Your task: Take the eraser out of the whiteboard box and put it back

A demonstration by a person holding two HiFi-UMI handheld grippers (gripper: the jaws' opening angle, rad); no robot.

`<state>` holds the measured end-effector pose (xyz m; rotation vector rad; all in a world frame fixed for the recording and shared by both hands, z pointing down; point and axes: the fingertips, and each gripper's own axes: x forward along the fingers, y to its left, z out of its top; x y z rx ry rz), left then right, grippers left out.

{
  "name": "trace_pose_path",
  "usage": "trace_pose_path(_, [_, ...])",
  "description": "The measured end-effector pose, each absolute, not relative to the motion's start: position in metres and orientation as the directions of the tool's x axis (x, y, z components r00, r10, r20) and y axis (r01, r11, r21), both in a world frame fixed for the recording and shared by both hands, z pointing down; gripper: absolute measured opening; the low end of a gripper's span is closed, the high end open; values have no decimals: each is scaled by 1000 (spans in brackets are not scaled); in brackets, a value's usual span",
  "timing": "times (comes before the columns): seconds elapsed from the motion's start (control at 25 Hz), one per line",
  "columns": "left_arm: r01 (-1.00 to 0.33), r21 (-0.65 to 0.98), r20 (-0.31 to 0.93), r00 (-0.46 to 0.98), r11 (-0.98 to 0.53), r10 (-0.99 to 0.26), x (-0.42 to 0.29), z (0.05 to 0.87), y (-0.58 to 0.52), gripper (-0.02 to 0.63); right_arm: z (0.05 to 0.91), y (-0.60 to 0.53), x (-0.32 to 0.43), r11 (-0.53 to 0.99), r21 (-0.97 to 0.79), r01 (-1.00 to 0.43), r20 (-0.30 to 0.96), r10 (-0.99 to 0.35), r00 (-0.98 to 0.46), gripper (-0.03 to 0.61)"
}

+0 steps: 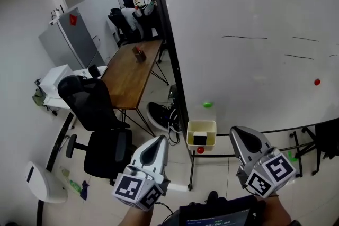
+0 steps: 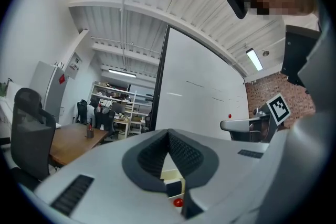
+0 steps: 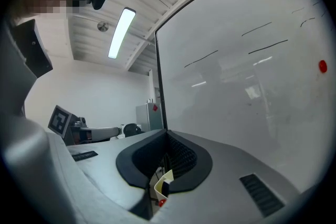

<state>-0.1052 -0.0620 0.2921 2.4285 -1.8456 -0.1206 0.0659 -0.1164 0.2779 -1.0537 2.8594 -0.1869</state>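
Whiteboard [image 1: 254, 2]: it fills the right of your head view, with a few thin pen strokes, a green magnet [image 1: 207, 105] low on it and a red magnet [image 1: 317, 82] off to the right.
Whiteboard box [image 1: 189, 134]: a cream open-topped box at the board's lower left corner, just under the green magnet, with a small red knob [image 1: 200, 150] touching its underside.
Eraser [image 1: 199, 139]: the dark block sitting inside the box, below the rim.
Room to your left: a wooden table [image 1: 132, 69], a black office chair [image 1: 98, 114] pulled near it, a grey cabinet [image 1: 71, 39] further back, and a pair of dark shoes [image 1: 159, 116] on the floor near the board's black edge.
Left gripper [image 1: 160, 138]: your jaws are pressed together at the tips with nothing between the pads; it sits to the left of the box, near it but apart.
Right gripper [image 1: 237, 130]: your jaws are pressed together too, and empty; it sits to the right of the box, close to the board's face.
Eraser against jaws: it lies between your two grippers and just ahead of their tips, touched by neither.
Standing close: the board's stand leg [image 1: 191, 169] drops from under the box, between your two grippers.
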Motion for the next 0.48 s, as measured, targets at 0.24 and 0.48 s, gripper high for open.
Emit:
trace_pose_path(0.24, [-958,101,8,272,-269,-962,-110,299,-129,21,289,-182,51,772,-158,-616,-27,-627,-779,28])
trace_pose_path(0.48, [-939,99,2,330,-329,-944,-173,300,-170,21,297,-204,-16,747,-132,-651,-2,-657,-753,28])
